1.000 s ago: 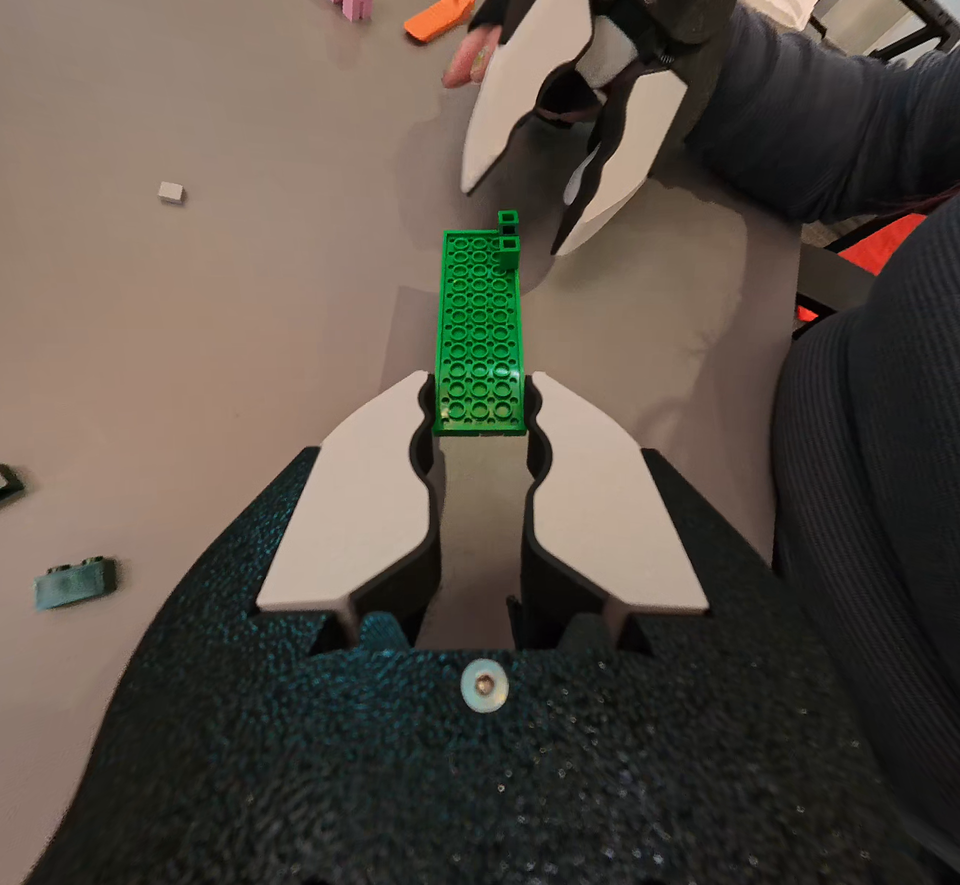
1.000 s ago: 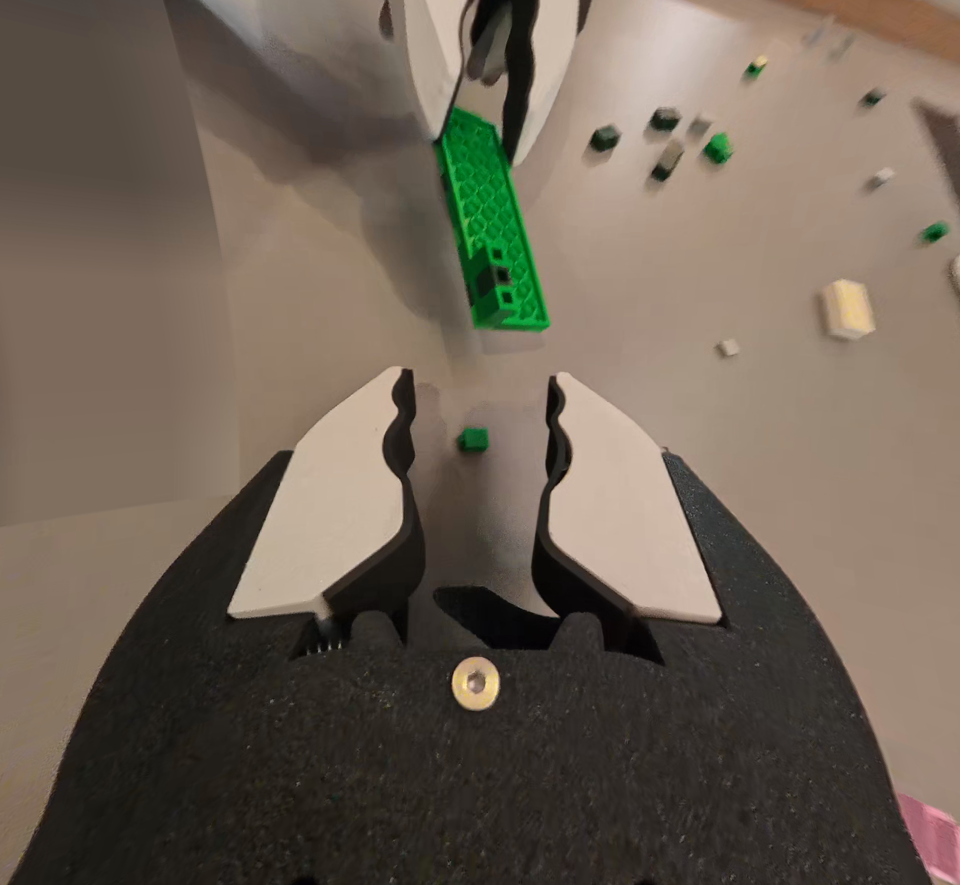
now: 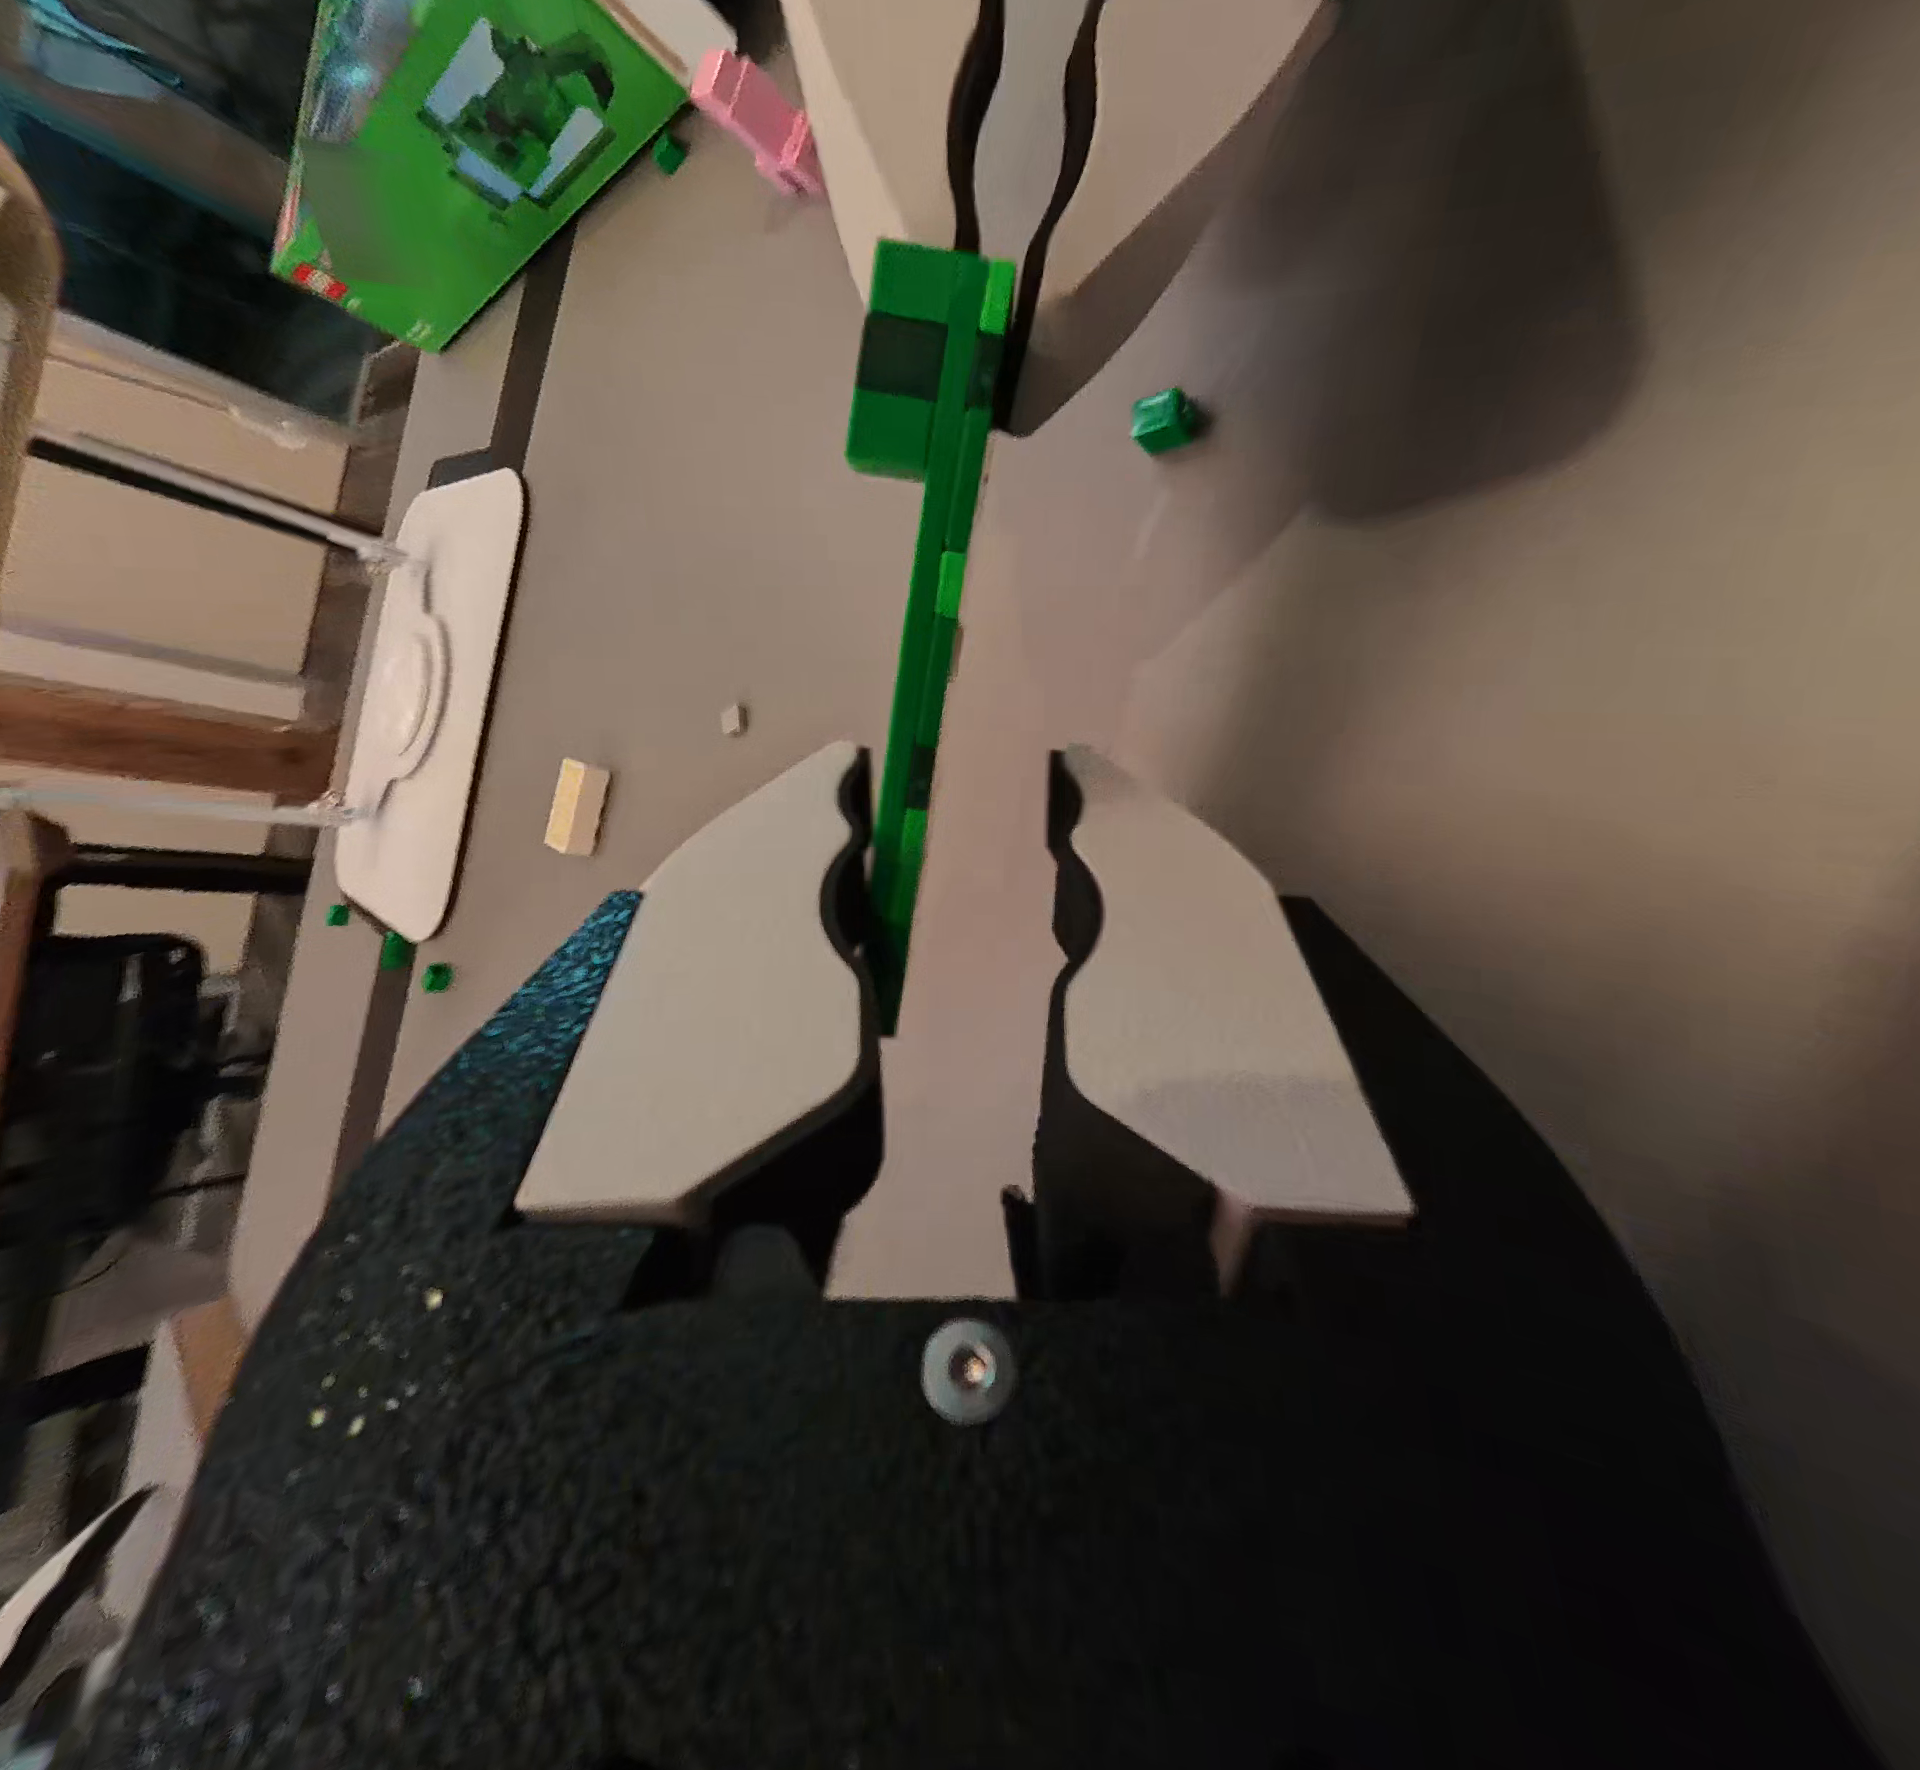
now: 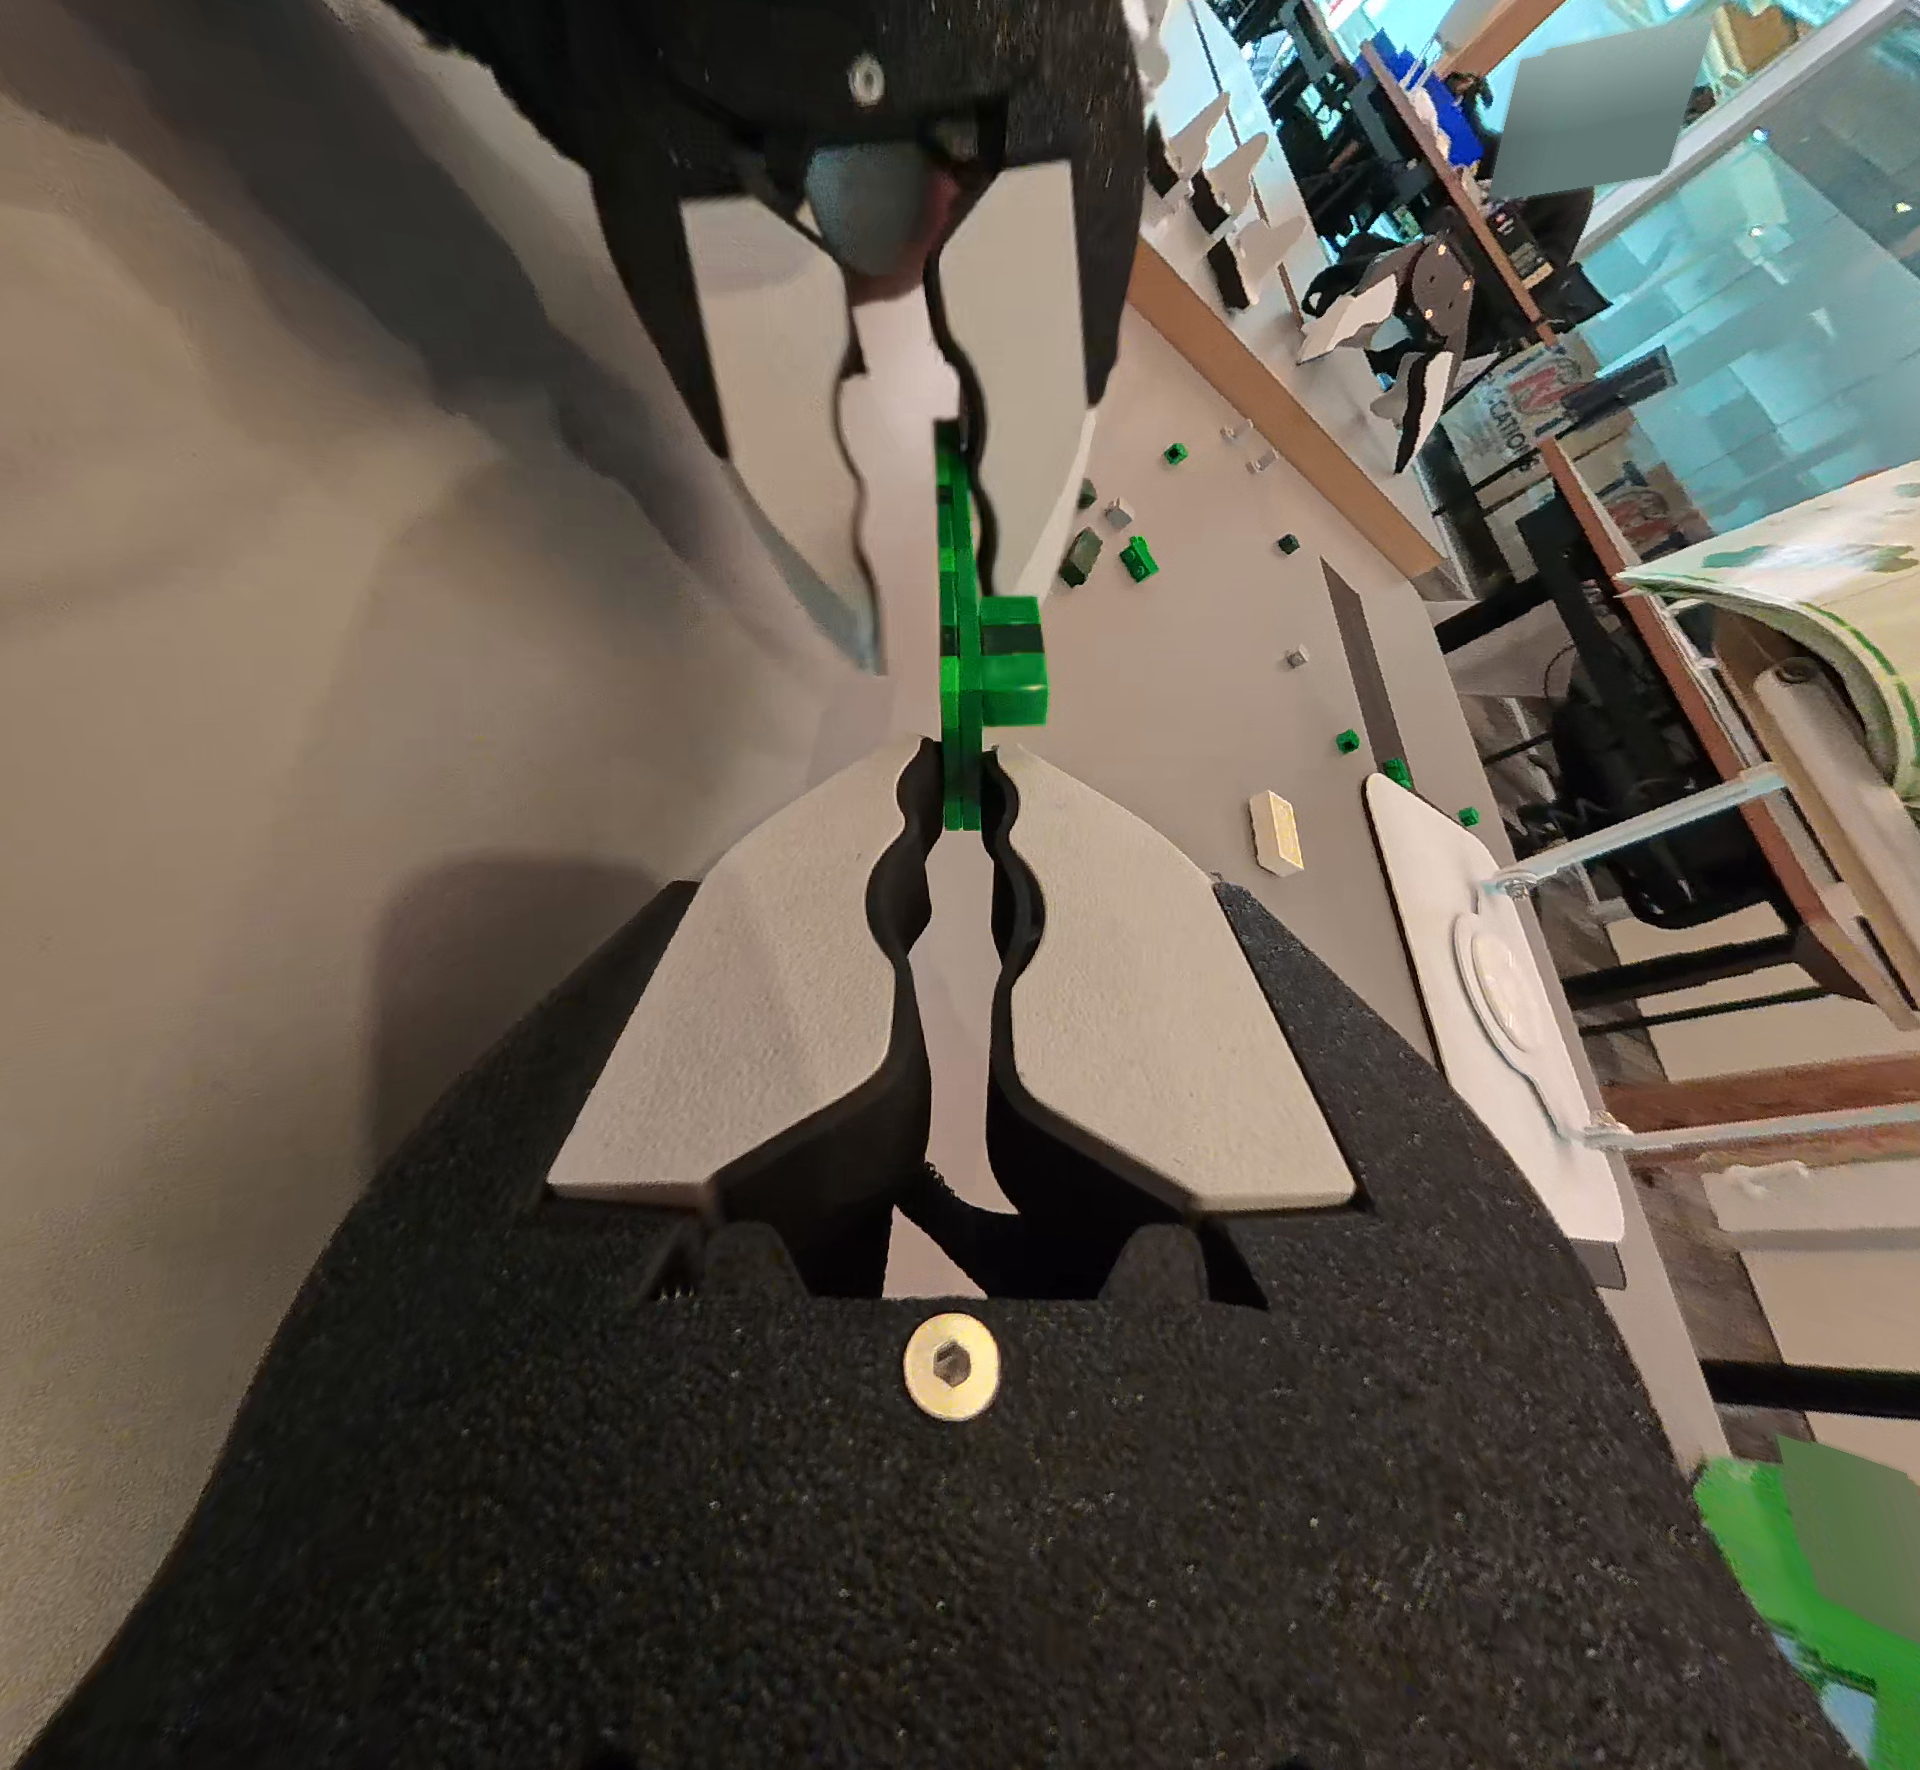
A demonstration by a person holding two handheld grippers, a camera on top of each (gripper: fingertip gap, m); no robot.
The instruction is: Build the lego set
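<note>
Your right claw (image 4: pixel 961 764) now pinches the near end of the green plate (image 4: pixel 958 681), turned on edge above the counter (image 3: pixel 675 525), while your left claw (image 3: pixel 956 775) has spread, completing the handover.

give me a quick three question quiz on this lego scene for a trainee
1. True or false: the green plate lies flat on the table.
2. Which gripper is clamped on the plate? A) left gripper B) right gripper C) neither
3. Fill in: the loose small green brick rests on the ____.

Key
1. False; it is turned on edge, seen edge-on in both views.
2. B; its jaws pinch the plate's near end, while the left gripper's jaws stand apart, the plate against only one finger.
3. table
</note>
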